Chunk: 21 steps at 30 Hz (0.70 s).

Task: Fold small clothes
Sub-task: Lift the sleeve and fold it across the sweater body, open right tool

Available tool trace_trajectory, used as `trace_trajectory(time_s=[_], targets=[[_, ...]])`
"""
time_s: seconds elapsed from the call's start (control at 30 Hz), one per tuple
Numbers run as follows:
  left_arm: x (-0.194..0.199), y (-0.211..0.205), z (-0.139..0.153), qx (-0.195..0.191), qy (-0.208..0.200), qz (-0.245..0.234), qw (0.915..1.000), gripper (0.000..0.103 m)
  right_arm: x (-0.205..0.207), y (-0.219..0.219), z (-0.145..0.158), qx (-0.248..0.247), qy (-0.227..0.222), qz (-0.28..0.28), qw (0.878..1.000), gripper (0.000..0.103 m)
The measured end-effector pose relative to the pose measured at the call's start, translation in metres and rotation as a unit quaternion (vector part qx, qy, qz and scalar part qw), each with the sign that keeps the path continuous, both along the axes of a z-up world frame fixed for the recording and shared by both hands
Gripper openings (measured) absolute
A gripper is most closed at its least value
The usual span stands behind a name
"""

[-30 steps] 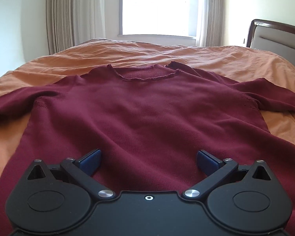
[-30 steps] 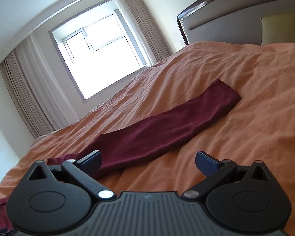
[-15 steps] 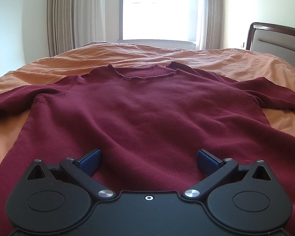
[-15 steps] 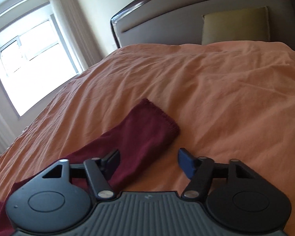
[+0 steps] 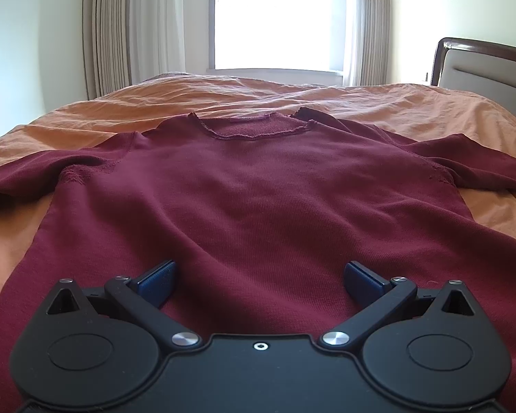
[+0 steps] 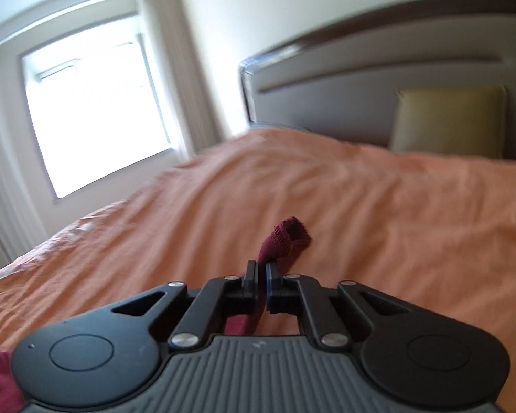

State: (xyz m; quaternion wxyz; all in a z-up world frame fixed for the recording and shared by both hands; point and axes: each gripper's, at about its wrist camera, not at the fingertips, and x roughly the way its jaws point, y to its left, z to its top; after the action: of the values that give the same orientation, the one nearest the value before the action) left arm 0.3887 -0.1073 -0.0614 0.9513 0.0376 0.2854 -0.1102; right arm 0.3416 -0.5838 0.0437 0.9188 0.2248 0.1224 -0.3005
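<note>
A dark red long-sleeved sweater point(image 5: 258, 189) lies flat on the orange bedspread point(image 5: 258, 99), neck hole toward the window, sleeves spread to both sides. My left gripper point(image 5: 258, 277) is open and hovers just above the sweater's lower hem, with cloth between the blue pads but not pinched. My right gripper point(image 6: 261, 268) is shut on the cuff end of the sweater's right sleeve point(image 6: 287, 237), and the cuff sticks up past the fingertips above the bedspread point(image 6: 395, 223).
A padded headboard point(image 6: 378, 103) with a dark wood frame and a yellow-green pillow point(image 6: 447, 120) stand at the bed's head. A bright window point(image 5: 278, 17) with curtains is beyond the bed's far side.
My right gripper moved along the sleeve to its cuff and closed on it, lifting the cuff off the bed. My left gripper stayed open over the hem and tilted slightly.
</note>
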Motion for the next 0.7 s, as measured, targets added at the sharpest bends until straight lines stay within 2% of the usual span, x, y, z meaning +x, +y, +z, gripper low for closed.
trace_trajectory(time_s=[0.1,0.2,0.33,0.4,0.57,0.7], targets=[[0.006,-0.005,0.016,0.015,0.037,0.014,0.9991,0.103,0.013,0.032,0.040,-0.035,-0.020,0.051,0.998,0.005],[0.004,0.000,0.034,-0.008,0.041,0.006,0.9991,0.102,0.030,0.076,0.076,-0.069,-0.039,0.111,0.991,0.005],[-0.006,0.020,0.058,-0.046,0.023,0.011,0.9986,0.102,0.054,0.148,0.112,-0.104,-0.065,0.198,0.972,0.005],[-0.009,0.033,0.070,-0.061,0.024,0.025,0.9975,0.102,0.068,0.189,0.124,-0.122,-0.074,0.244,0.959,0.005],[-0.015,0.075,0.091,-0.094,0.030,0.065,0.9931,0.102,0.095,0.289,0.128,-0.157,-0.077,0.339,0.925,0.005],[-0.024,0.114,0.104,-0.101,0.010,0.108,0.9890,0.102,0.109,0.369,0.100,-0.193,-0.054,0.397,0.896,0.005]])
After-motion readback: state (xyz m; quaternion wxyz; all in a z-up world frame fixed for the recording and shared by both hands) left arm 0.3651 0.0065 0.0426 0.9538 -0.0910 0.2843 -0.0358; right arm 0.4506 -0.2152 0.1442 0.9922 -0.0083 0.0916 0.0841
